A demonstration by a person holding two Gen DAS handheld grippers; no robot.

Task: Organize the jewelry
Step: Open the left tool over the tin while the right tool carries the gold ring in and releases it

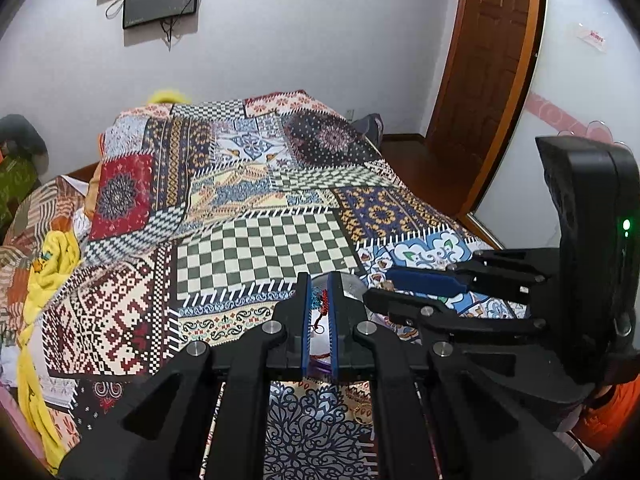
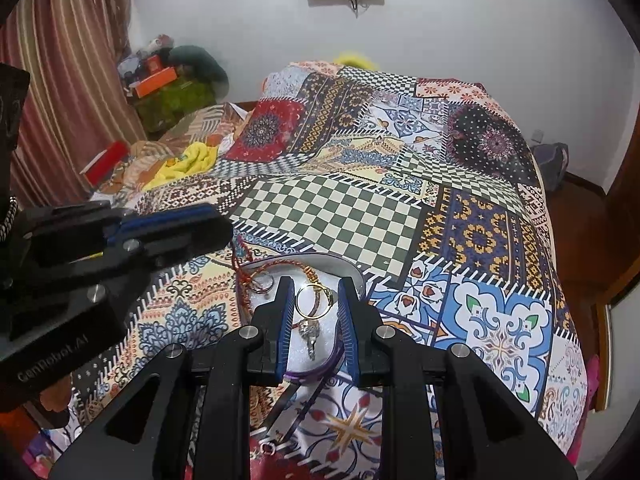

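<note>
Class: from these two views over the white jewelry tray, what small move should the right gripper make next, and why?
Probably lower the right gripper onto the gold ring: its jaws already straddle the ring, which lies loose in the tray.

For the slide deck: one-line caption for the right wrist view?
Right gripper poised over a white tray of jewelry, a gold ring between its fingers, on a patchwork bedspread; left gripper alongside.

Gold ring (image 2: 314,301) between right gripper (image 2: 315,312) fingers
</note>
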